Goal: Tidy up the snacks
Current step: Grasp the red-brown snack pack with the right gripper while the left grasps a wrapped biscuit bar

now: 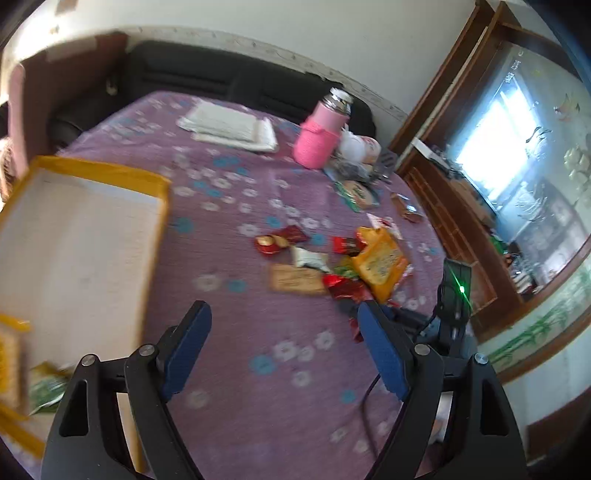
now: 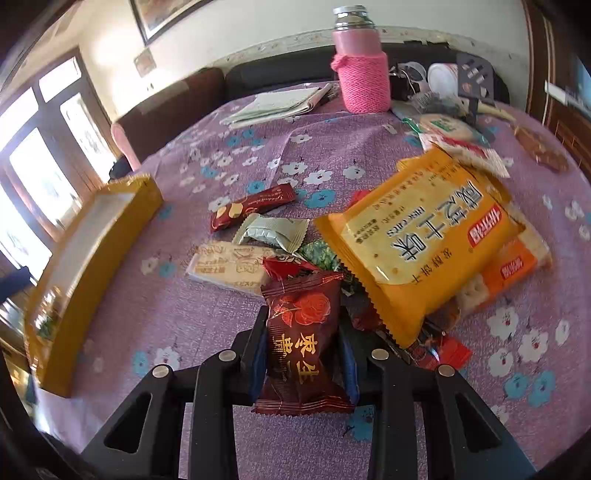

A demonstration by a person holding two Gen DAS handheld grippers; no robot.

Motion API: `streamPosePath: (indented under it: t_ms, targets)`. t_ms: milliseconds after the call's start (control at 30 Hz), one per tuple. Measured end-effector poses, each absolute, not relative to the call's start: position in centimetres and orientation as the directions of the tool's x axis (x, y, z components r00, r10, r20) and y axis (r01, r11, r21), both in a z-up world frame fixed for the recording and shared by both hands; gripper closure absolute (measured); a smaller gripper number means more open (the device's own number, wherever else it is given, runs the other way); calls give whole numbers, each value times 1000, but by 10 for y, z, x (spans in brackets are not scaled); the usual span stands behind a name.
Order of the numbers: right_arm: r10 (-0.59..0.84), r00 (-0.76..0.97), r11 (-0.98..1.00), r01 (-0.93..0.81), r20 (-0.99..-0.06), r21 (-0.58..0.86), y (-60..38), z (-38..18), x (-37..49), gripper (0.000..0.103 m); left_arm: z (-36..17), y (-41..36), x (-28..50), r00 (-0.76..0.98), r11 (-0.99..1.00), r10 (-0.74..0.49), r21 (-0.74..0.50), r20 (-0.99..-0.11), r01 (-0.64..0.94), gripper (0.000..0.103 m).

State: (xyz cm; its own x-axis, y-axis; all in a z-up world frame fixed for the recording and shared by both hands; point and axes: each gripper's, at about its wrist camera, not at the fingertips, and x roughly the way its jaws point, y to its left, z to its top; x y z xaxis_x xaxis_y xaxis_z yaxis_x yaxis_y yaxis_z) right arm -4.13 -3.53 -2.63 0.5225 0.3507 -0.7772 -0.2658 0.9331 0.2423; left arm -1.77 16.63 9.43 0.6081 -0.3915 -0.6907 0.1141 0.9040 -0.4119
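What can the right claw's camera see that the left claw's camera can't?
Only the right wrist view shows the right claw shut on a dark red rose packet, and a framed picture on the wall.

Only the left wrist view shows the left claw open with nothing in it, and a mirror by the wall.

Both show the yellow box, the pink bottle, the big yellow cracker bag and the purple flowered cloth.
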Motion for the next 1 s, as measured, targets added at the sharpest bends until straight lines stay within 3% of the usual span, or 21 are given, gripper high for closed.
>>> streamPosePath:
  t_ms: [133, 333, 467, 633, 767, 833, 1000]
  targets:
    - [440, 508, 898, -262, -740, 354, -51, -22, -44, 69, 61, 139, 42, 509, 844, -506, -521, -696, 127, 21]
    - [500, 453, 866, -239, -738, 440, -57, -31, -38, 69, 21, 116, 103, 455, 848, -498, -523, -739, 79, 22]
    - [526, 433, 849, -225, -732, 478, -61, -31, -36, 69, 17, 103, 114, 474, 890, -440, -441, -763, 118, 22]
    - [539, 424, 841, -216, -728, 496, -64, -32, -35, 69, 13, 77, 101, 393, 909, -399, -302, -828, 287, 22]
    - [545, 418, 837, -210, -727, 506, -66, -33, -35, 69, 17, 78, 78, 359, 890, -410, -281, -838, 360, 36]
    - [532, 425, 845, -217, -732, 488, -64, -31, -36, 70, 17, 86, 67, 349, 886, -411, -279, -842, 370, 36]
    - [483, 444, 875, -247, -755, 416, -55, -29, -40, 70, 13, 70, 46, 411, 897, -262, -63, -873, 438, 38]
